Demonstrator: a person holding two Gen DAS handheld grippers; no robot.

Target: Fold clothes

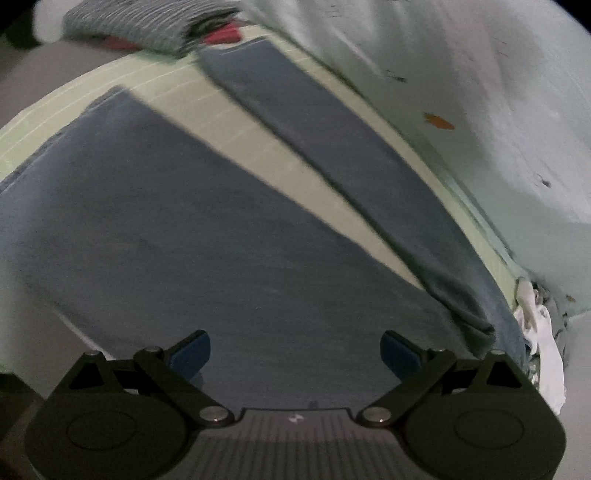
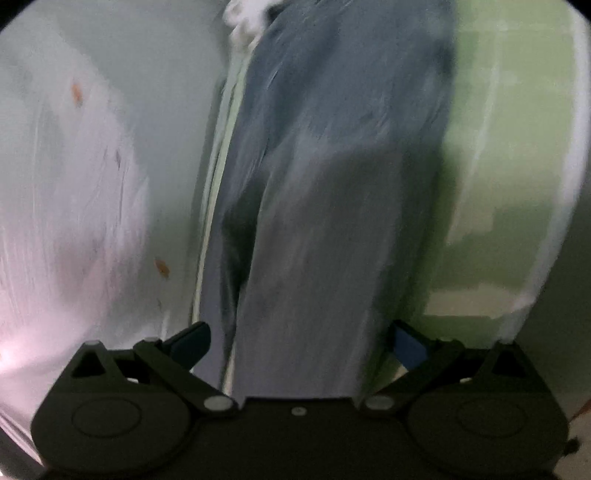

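A blue-grey garment (image 1: pixel 207 236) lies spread flat on a pale green sheet (image 1: pixel 207 107); one long part of it (image 1: pixel 332 155) runs off toward the far end beside a wall. My left gripper (image 1: pixel 295 352) hovers open over the wide part of the cloth, nothing between its blue pads (image 1: pixel 192 350). In the blurred right wrist view the same garment (image 2: pixel 325 166) runs lengthwise ahead, creased along its left side. My right gripper (image 2: pixel 299 343) is open above the near end of it, fingers apart on either side of the cloth.
A pale wall (image 1: pixel 461 92) with small orange marks borders the bed; it fills the left of the right wrist view as wall (image 2: pixel 92 166). A folded striped grey garment (image 1: pixel 140 29) with something red beside it lies at the far end. Crumpled white fabric (image 1: pixel 543 339) sits by the wall.
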